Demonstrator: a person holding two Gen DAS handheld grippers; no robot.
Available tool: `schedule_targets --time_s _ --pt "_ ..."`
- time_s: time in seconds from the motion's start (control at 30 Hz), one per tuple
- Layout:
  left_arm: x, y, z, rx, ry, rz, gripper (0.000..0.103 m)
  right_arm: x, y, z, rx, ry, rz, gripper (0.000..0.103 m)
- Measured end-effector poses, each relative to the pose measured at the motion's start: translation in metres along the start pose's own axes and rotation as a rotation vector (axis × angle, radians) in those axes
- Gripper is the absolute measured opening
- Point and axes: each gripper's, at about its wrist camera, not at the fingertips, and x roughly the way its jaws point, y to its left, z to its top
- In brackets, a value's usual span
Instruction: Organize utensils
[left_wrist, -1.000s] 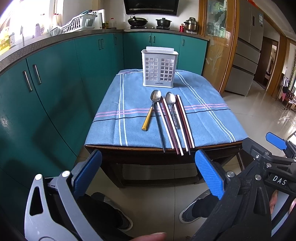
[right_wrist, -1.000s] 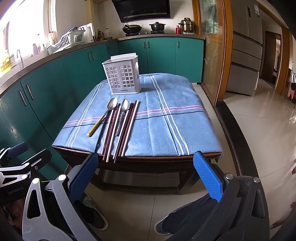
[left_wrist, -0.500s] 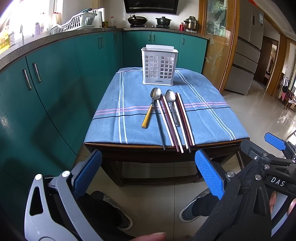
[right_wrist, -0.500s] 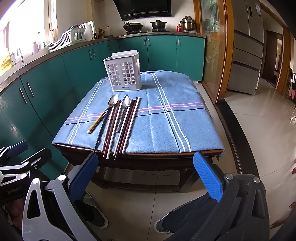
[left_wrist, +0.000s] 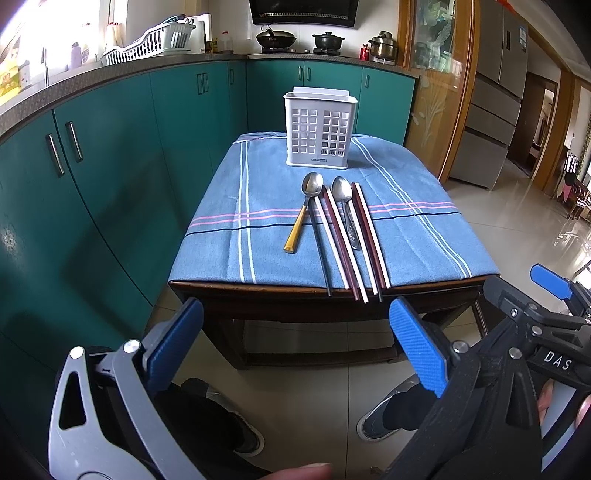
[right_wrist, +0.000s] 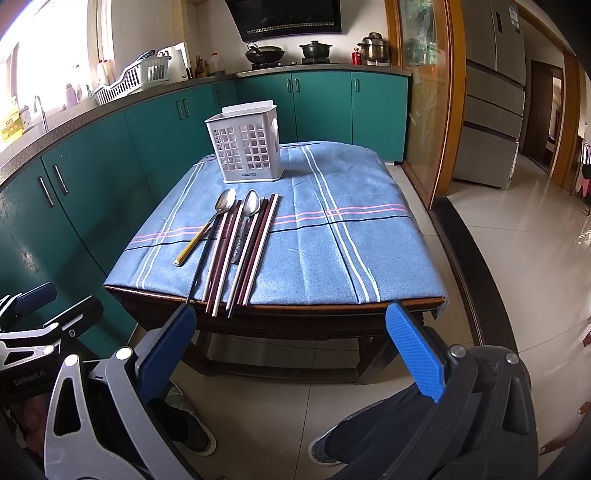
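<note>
Left wrist view: left hand-held gripper (left_wrist: 295, 343) spread wide, empty, low before the surface (left_wrist: 317, 295). Ahead: yellow-handled spoon (left_wrist: 303, 212), steel spoon (left_wrist: 345, 208), chopsticks (left_wrist: 351, 243) side by side on blue cloth (left_wrist: 229, 206), tips overhanging the near edge; white basket (left_wrist: 319, 129) upright beyond them. Slightly nearer the surface than a second ago. Right hand-held gripper (left_wrist: 550, 291) off to the right; shoes (left_wrist: 388, 417) below.

Right wrist view: right hand-held gripper (right_wrist: 291, 347) wide open, empty. Ahead-left: spoons (right_wrist: 236, 214), chopsticks (right_wrist: 236, 254), basket (right_wrist: 247, 146) behind. Surface a little closer than before. Teal cabinets (right_wrist: 110, 158) left, nothing blocking.
</note>
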Motion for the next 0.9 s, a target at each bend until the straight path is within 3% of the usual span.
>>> schedule_targets --time_s 0.73,0.9 --pt "0.000 -0.001 -0.001 0.002 0.008 -0.004 0.099 -0.005 -0.003 0.002 0.004 -0.017 -0.003 0.100" --pt "-0.009 0.006 -0.001 -0.054 -0.019 -0.042 0.099 -0.020 0.000 0.003 -0.005 -0.086 0.018 0.100"
